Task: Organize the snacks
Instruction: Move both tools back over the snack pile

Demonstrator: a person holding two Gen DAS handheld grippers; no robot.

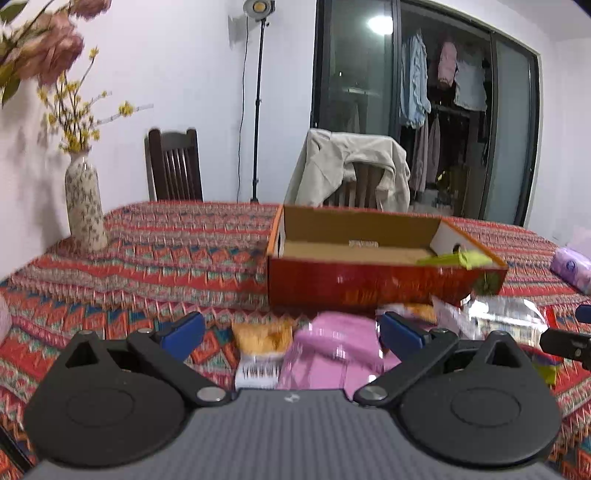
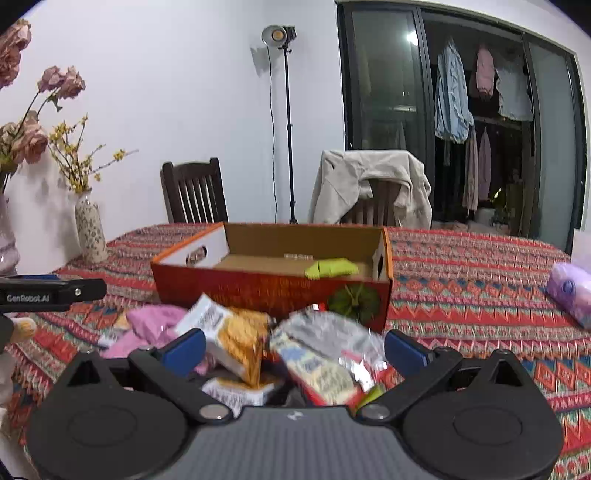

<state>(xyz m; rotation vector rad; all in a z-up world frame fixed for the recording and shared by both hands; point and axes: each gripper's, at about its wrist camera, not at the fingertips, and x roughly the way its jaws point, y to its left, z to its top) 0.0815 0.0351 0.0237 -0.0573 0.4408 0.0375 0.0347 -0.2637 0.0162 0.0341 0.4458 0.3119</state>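
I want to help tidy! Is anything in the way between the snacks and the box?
Nothing visible lies between the snack pile and the box; the box's open top is free. Only its front wall must be cleared. Both the left gripper and right gripper are open.

1. You see a bright room, lit by a lit studio lamp [image 2: 279, 35] on a stand.
2. Its reflection glares in the dark window [image 1: 380, 24].
3. Snack packets [image 1: 332, 343] nearby look motion-blurred.
4. Fisheye distortion bends edges; corners darken.

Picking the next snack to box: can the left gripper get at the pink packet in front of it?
Probably yes. The left gripper is open, and the pink plastic snack packet lies on top of the pile between its fingers, nothing covering it.
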